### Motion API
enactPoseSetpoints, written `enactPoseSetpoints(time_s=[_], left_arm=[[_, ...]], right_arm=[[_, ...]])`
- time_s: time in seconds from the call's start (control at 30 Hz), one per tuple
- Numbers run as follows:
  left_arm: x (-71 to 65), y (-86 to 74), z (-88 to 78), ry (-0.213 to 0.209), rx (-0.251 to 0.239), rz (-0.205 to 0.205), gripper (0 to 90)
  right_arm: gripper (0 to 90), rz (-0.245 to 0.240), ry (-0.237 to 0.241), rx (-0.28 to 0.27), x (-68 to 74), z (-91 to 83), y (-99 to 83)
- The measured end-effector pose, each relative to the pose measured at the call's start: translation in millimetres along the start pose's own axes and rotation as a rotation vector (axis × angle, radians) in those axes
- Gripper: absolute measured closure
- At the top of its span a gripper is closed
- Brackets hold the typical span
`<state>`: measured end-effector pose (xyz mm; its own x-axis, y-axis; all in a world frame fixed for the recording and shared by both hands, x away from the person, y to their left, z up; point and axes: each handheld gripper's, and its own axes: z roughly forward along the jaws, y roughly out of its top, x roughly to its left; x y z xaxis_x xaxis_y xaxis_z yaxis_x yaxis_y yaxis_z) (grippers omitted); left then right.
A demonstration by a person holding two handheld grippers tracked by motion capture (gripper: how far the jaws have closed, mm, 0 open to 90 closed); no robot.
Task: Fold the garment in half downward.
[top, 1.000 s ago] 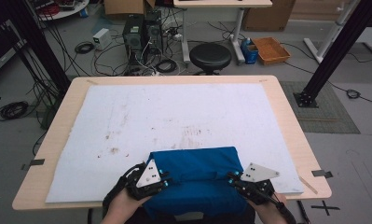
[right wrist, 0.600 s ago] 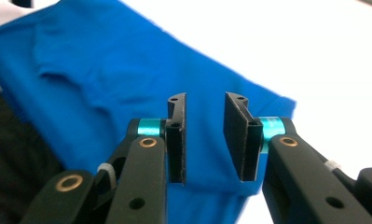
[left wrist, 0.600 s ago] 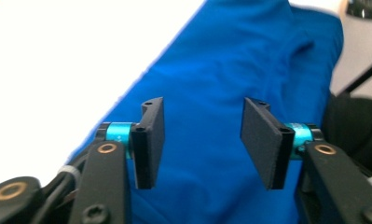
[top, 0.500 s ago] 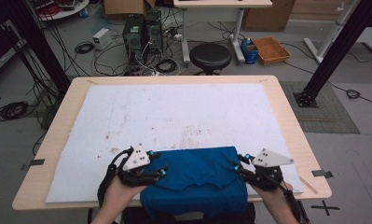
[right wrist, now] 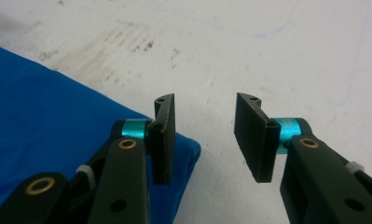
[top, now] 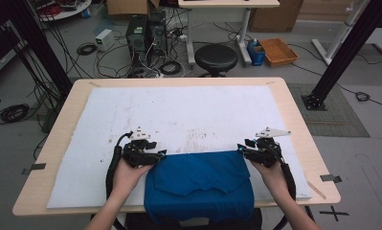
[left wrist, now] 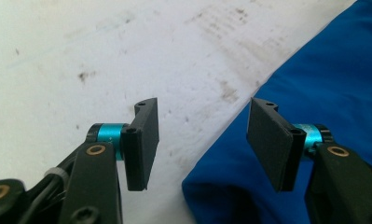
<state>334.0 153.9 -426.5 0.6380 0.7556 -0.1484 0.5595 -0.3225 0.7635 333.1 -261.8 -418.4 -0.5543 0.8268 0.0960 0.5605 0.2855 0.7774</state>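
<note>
Flanking the blue cloth [top: 200,184], both hand-held grippers (left [top: 161,154], right [top: 241,149]) just opened, empty.

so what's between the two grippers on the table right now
The folded blue cloth: in the high view its far edge spans from the left gripper to the right gripper, both open at its corners.

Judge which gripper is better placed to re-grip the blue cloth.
Left, marginally. The left gripper has the cloth edge between its open jaws; the right gripper has the corner beside one jaw, bare mat between them. Jaws have just been opening.
</note>
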Motion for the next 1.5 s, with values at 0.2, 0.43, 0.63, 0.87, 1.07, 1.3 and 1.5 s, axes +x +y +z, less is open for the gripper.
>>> enactPoseSetpoints(time_s=[0.2, 0.43, 0.63, 0.87, 1.07, 1.3, 1.5], left_arm=[[4.1, -6.8, 4.2, -0.003, 0.055, -0.039, 44.8], [-1.9, -9.9, 5.6, -0.035, 0.089, 0.007, 63.2], [-4.4, -9.9, 4.9, -0.064, 0.095, 0.051, 81.2], [4.1, -3.6, 4.9, -0.072, 0.072, 0.049, 83.4], [14.0, 16.9, 12.1, -0.033, 0.056, 0.083, 83.5], [30.4, 41.3, 29.1, 0.008, 0.056, 0.114, 83.5], [53.7, 60.4, 46.1, 0.028, 0.066, 0.105, 83.4]], right_arm=[[57.8, 0.026, 0.021, 0.081, -2.0, 17.0, -9.4], [72.0, 0.049, 0.087, 0.110, -5.0, 20.7, -16.6], [82.4, 0.027, 0.107, 0.101, -2.9, 19.2, -16.8], [83.1, 0.014, 0.083, 0.056, -3.6, 13.5, -14.5], [83.1, -0.004, 0.048, 0.033, -7.8, 18.9, -3.4], [83.1, -0.006, 0.017, 0.017, -23.1, 30.0, 18.8], [83.1, -0.011, -0.004, 0.010, -37.2, 43.8, 42.7]])
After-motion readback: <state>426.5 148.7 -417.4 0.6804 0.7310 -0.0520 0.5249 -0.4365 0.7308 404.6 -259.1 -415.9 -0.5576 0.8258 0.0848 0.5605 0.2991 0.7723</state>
